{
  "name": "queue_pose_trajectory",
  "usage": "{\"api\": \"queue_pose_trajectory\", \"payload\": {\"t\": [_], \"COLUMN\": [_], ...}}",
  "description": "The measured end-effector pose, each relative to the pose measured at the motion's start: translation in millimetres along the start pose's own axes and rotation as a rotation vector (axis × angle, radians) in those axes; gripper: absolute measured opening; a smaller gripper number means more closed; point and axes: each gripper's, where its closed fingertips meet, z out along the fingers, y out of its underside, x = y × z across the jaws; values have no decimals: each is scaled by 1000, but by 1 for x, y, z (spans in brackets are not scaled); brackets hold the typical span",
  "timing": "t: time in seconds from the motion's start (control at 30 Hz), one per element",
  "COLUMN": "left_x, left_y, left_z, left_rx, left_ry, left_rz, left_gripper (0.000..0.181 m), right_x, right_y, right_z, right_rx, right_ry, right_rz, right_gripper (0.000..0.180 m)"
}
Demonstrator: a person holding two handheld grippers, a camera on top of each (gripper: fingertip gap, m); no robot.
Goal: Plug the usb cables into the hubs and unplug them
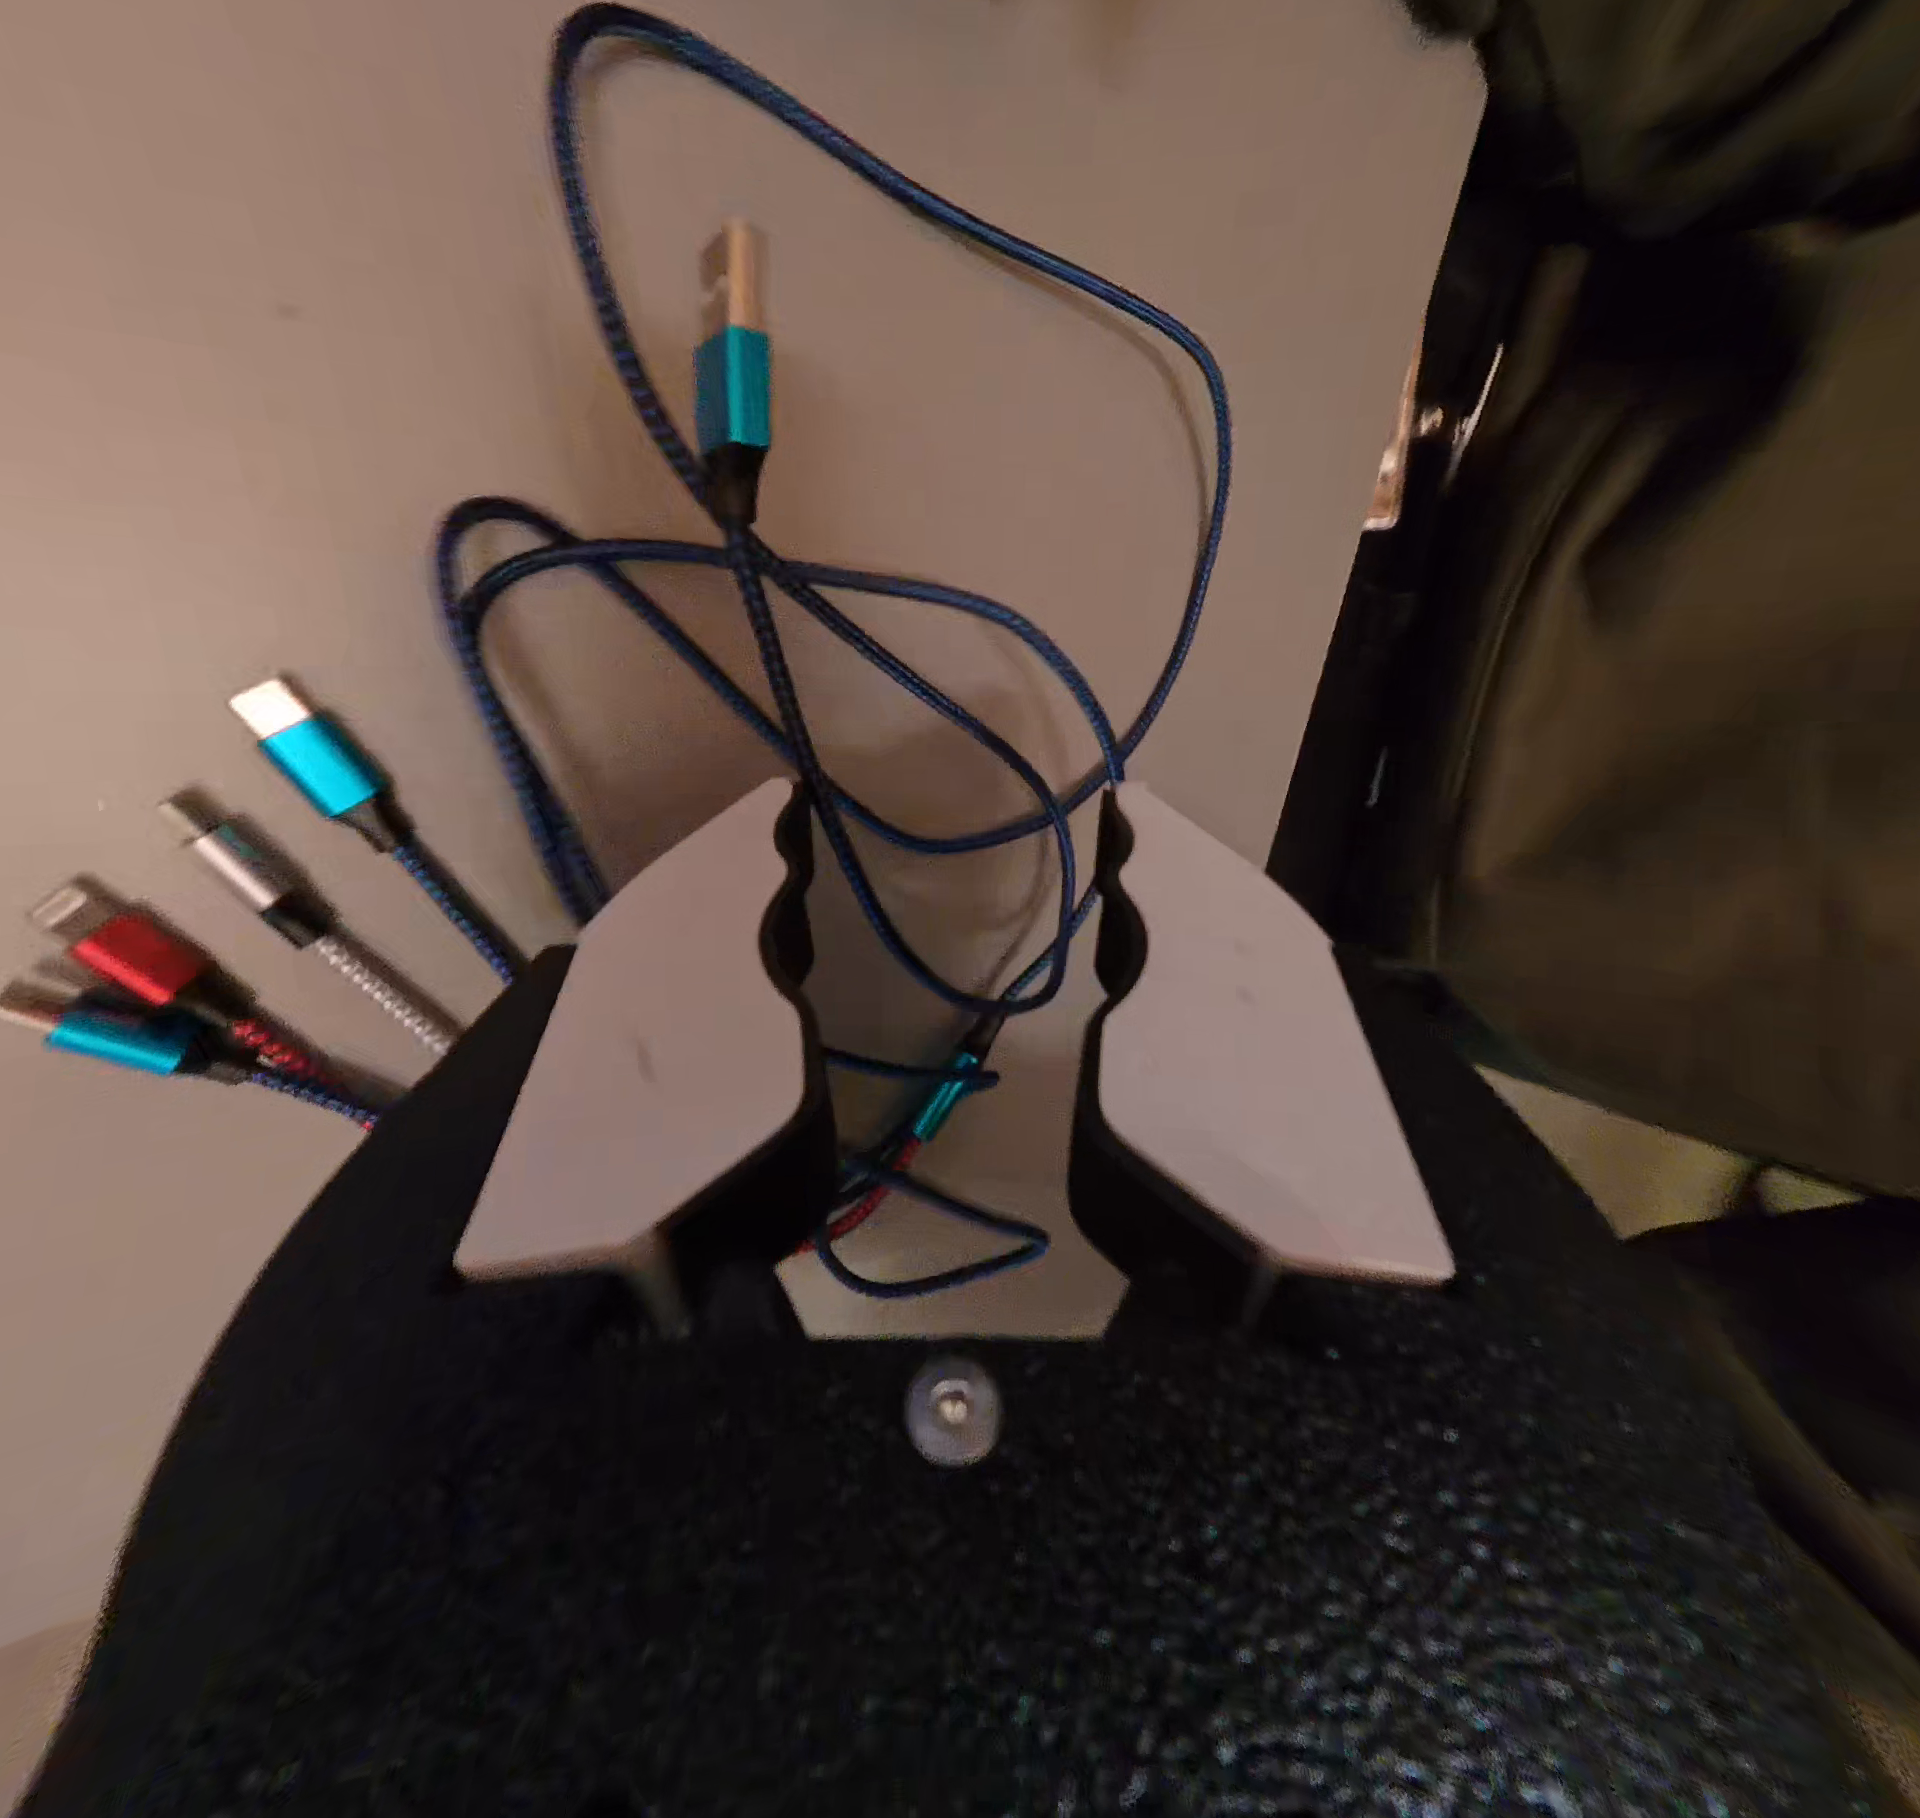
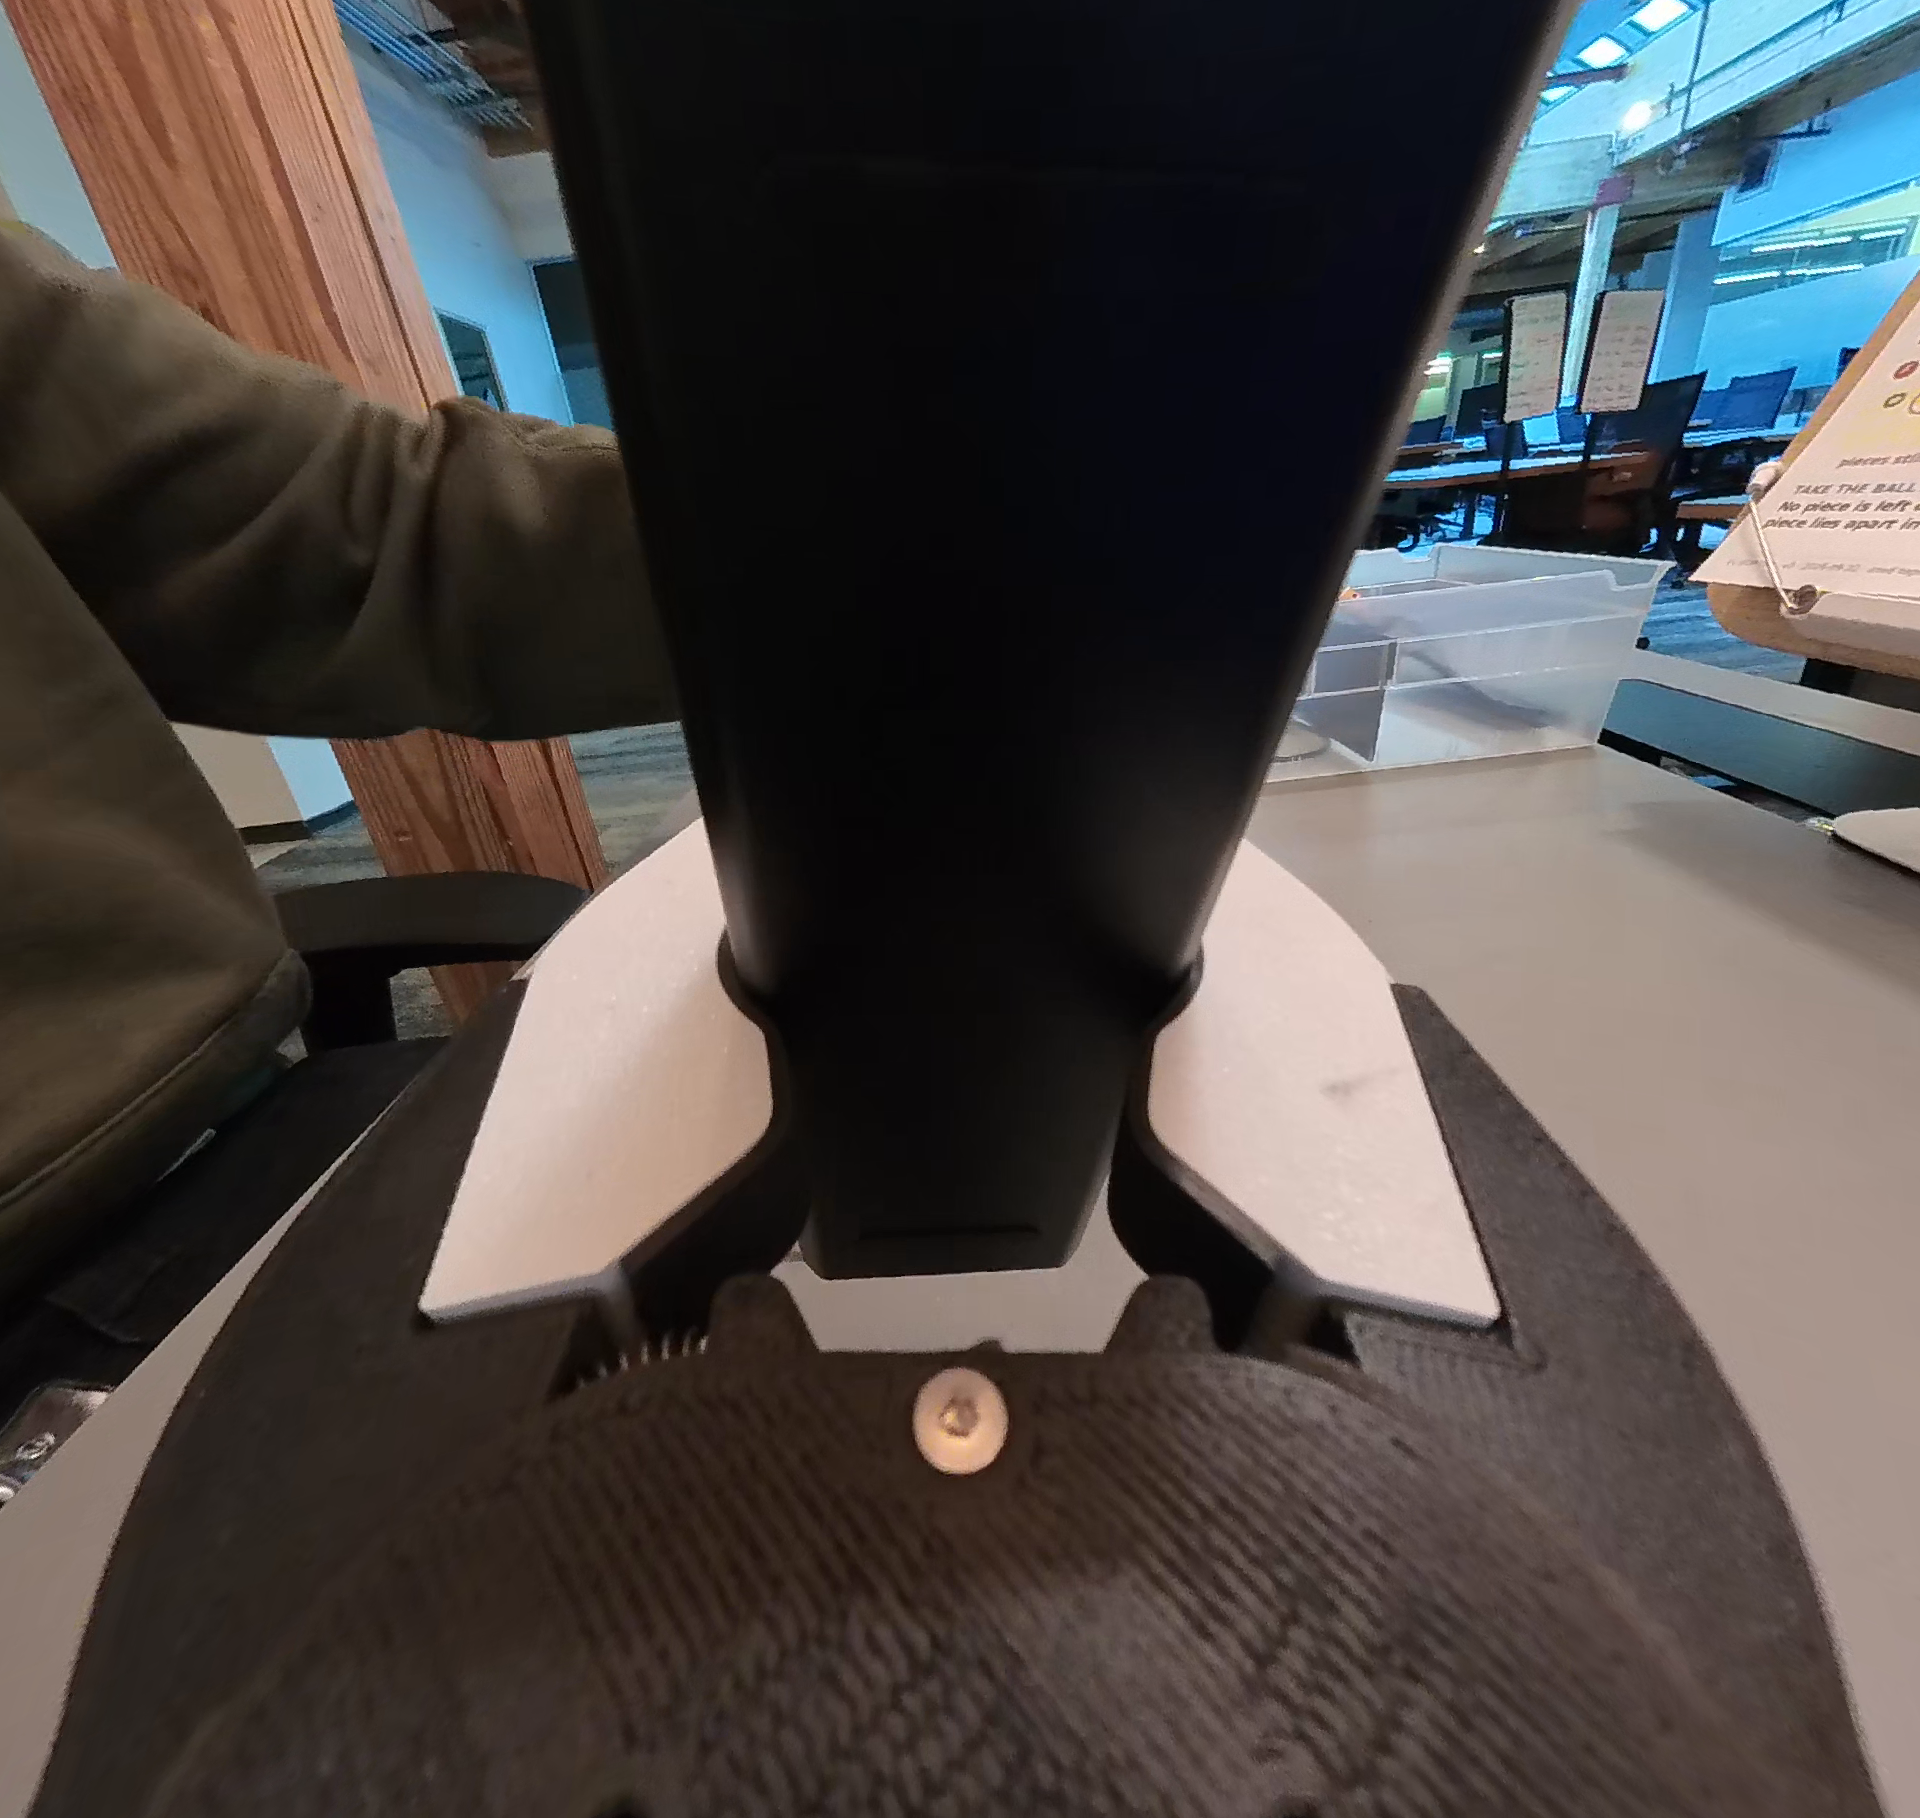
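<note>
In the left wrist view, a blue braided cable (image 1: 935, 210) lies in loose loops on the beige table (image 1: 260, 314). Its USB plug (image 1: 732, 386), with a teal sleeve and metal tip, lies ahead of my left gripper (image 1: 951, 802). The left gripper is open and empty above the loops, and strands pass under the gap between its fingers. A small teal connector (image 1: 940, 1108) lies deep in that gap. My right gripper (image 2: 961, 968) is shut on a long black hub (image 2: 987, 418), which stands up out of the fingers and hides the view ahead.
Several cable ends fan out at the left: teal (image 1: 312, 760), silver (image 1: 234, 854) and red (image 1: 130, 947). A person's olive jacket (image 1: 1662, 625) is at the right table edge, with the sleeve (image 2: 260, 542) left of the hub. A clear plastic tray (image 2: 1475, 646), clipboard (image 2: 1849, 480) and wooden post (image 2: 260, 314) stand beyond.
</note>
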Motion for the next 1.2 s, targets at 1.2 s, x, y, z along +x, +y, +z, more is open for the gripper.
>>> {"api": "queue_pose_trajectory", "payload": {"t": [1.2], "left_x": [-51], "left_y": [-47], "left_z": [-11], "left_rx": [75], "left_ry": [87], "left_rz": [20], "left_gripper": [31], "right_x": [-2], "right_y": [2], "right_z": [2], "right_rx": [-13], "right_ry": [-23], "right_rz": [4], "right_gripper": [73]}}
